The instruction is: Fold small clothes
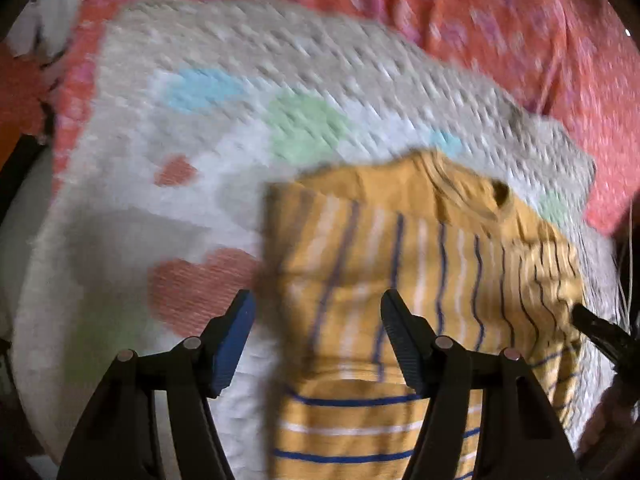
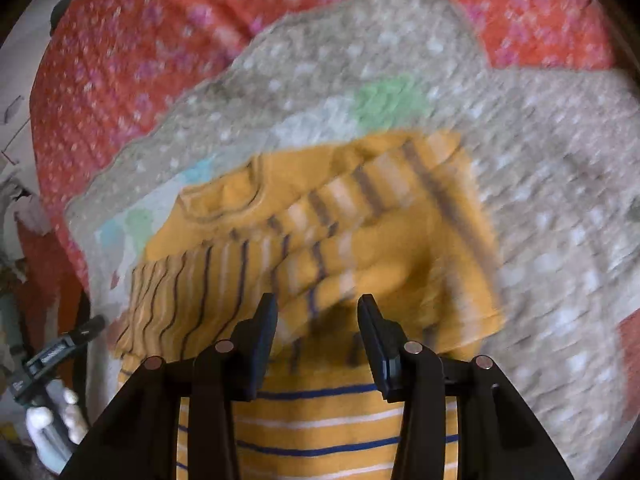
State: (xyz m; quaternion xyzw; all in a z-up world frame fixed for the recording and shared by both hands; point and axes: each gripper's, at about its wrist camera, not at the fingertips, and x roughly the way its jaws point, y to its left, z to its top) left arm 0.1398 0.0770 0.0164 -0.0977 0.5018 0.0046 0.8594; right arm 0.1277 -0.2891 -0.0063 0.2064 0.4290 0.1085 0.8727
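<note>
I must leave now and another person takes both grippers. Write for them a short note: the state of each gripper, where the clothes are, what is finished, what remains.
Left gripper: open, holds nothing, over the left edge of the yellow striped shirt.
Right gripper: open, holds nothing, over the shirt's folded-in right part.
The shirt lies on the grey knitted blanket, on the red bedcover.
Done: the sides seem folded in.
Left: fold it across and flatten it.

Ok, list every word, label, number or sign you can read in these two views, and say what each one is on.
None can be read.
Yellow striped shirt: stripes only, no print or tag visible.
Knitted blanket: coloured shapes, no lettering.
Red bedspread: dotted pattern only.
Left gripper, in the right wrist view: small pale markings, too blurred to read.
</note>
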